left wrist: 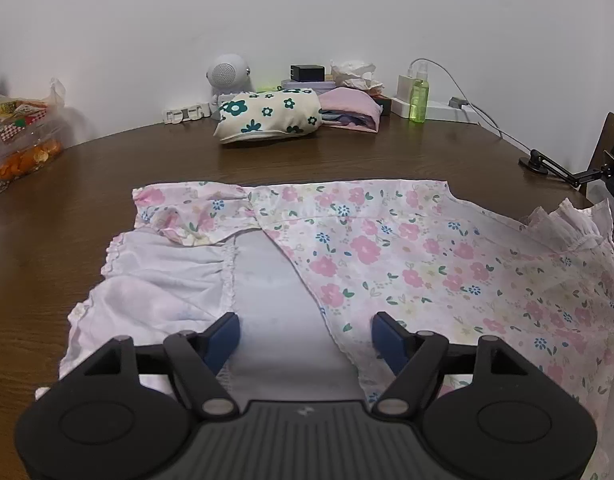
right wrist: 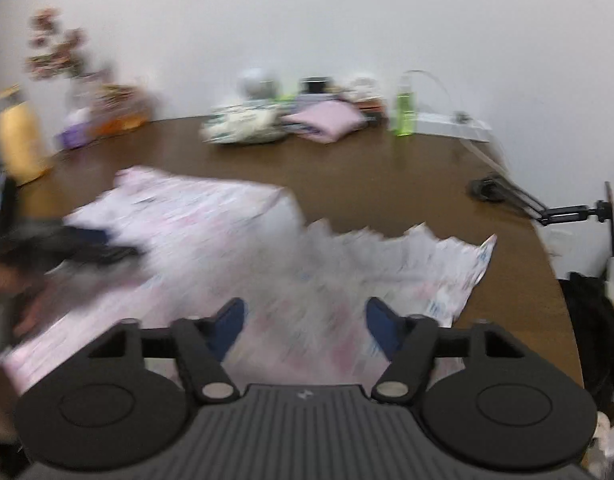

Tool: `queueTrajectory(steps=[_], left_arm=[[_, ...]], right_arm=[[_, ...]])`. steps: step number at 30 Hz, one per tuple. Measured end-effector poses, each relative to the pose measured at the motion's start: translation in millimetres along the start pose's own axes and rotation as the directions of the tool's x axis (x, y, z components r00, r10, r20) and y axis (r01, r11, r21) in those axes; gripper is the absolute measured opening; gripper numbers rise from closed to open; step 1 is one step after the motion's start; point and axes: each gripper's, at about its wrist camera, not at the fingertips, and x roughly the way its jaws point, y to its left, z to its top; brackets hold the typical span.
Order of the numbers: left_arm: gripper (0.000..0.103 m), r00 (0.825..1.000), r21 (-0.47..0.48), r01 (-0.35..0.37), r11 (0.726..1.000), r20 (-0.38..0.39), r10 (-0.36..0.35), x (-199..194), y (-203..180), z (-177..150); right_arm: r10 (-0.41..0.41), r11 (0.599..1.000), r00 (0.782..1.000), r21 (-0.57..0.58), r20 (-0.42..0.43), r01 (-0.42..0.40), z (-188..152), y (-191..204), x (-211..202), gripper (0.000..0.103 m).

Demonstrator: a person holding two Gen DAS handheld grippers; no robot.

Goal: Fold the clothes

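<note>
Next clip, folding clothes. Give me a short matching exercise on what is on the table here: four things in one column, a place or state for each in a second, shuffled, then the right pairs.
Things:
1. pink floral dress
2. cream garment with dark green flowers
3. green bottle
4. left gripper

Places or states:
A. folded into a bundle at the back of the table
B. standing upright by the white chargers near the wall
C. jaws apart, nothing between the pads
D. spread flat, partly folded over itself

Pairs: 1-D, 2-A, 3-B, 4-C
</note>
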Motion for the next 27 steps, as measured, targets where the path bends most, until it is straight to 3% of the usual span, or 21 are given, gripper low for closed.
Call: queueTrajectory(steps=[1, 3, 5, 8, 9, 11, 13, 14, 15, 17, 19, 20, 22, 23, 24, 25, 26, 27], left_arm=[[0.073, 1.0, 0.003, 0.003, 1.0, -0.003, -0.003, 0, 0, 0], [0.073, 1.0, 0.007, 0.008, 1.0, -0.007, -0.008, -1, 1, -1], [0.074, 1.0, 0.007, 0.009, 1.0, -0.008, -0.009, -2, 3, -1], [0.074, 1.0, 0.003, 0.002, 1.0, 0.002, -0.002, -2, 1, -2], [0.075, 1.0, 0.003, -0.001, 1.0, 0.007, 0.001, -2, 0, -3], [0.075, 1.0, 0.002, -0.005, 1.0, 0.017, 0.005, -2, -1, -4], [0.075, 1.0, 0.003, 0.001, 1.0, 0.015, -0.001, -1, -1, -3], [0.075, 1.0, 0.003, 0.003, 1.0, 0.014, -0.003, -1, -1, -3], [0.075, 1.0, 0.004, 0.005, 1.0, 0.014, -0.005, -1, -1, -3], [0.075, 1.0, 0.004, 0.006, 1.0, 0.013, -0.006, -1, -1, -3], [0.075, 1.0, 0.004, 0.007, 1.0, 0.014, -0.007, -1, -1, -4], [0.075, 1.0, 0.004, 0.007, 1.0, 0.014, -0.007, -1, -1, -4], [0.075, 1.0, 0.004, 0.007, 1.0, 0.014, -0.007, -1, -1, -4], [0.075, 1.0, 0.005, 0.008, 1.0, 0.015, -0.008, -1, -1, -4], [0.075, 1.0, 0.005, 0.009, 1.0, 0.017, -0.009, -2, -1, -5], [0.075, 1.0, 0.006, 0.01, 1.0, 0.018, -0.01, -2, 0, -5], [0.075, 1.0, 0.007, 0.011, 1.0, 0.019, -0.011, -2, -1, -5], [0.076, 1.0, 0.008, 0.011, 1.0, 0.02, -0.011, -2, -1, -5]], right_arm=[[-0.035, 0.999, 0.999, 0.005, -0.014, 0.035, 2, 2, 18, 0.045], [-0.073, 0.997, 0.995, 0.02, -0.065, 0.075, 0, -2, 39, 0.021], [-0.108, 0.993, 0.989, 0.039, -0.101, 0.113, -4, -9, 50, 0.023], [-0.206, 0.976, 0.97, 0.047, -0.127, 0.214, -9, -18, 39, 0.036], [-0.198, 0.978, 0.972, 0.04, -0.128, 0.205, -4, -21, 35, 0.04], [-0.106, 0.994, 0.988, 0.025, -0.11, 0.109, 12, -29, 28, 0.041], [-0.017, 0.999, 0.996, -0.044, -0.087, 0.013, 32, -36, 25, 0.052], [0.023, 0.989, 0.997, -0.144, -0.07, -0.033, 46, -37, 29, 0.068], [0.054, 0.969, 0.995, -0.234, -0.084, -0.073, 58, -40, 39, 0.075], [0.093, 0.907, 0.983, -0.394, -0.156, -0.149, 78, -48, 71, 0.074], [0.151, 0.862, 0.948, -0.432, -0.28, -0.265, 90, -58, 107, 0.069], [0.17, 0.849, 0.926, -0.428, -0.337, -0.311, 93, -61, 123, 0.059], [0.184, 0.827, 0.899, -0.432, -0.397, -0.36, 92, -61, 140, 0.05], [0.198, 0.818, 0.897, -0.437, -0.396, -0.374, 90, -61, 139, 0.045], [0.209, 0.811, 0.894, -0.44, -0.396, -0.385, 86, -60, 136, 0.026], [0.221, 0.804, 0.892, -0.443, -0.395, -0.395, 83, -60, 133, 0.014], [0.201, 0.805, 0.907, -0.466, -0.37, -0.368, 79, -59, 131, 0.002], [0.158, 0.808, 0.932, -0.5, -0.327, -0.312, 75, -58, 129, 0.001]])
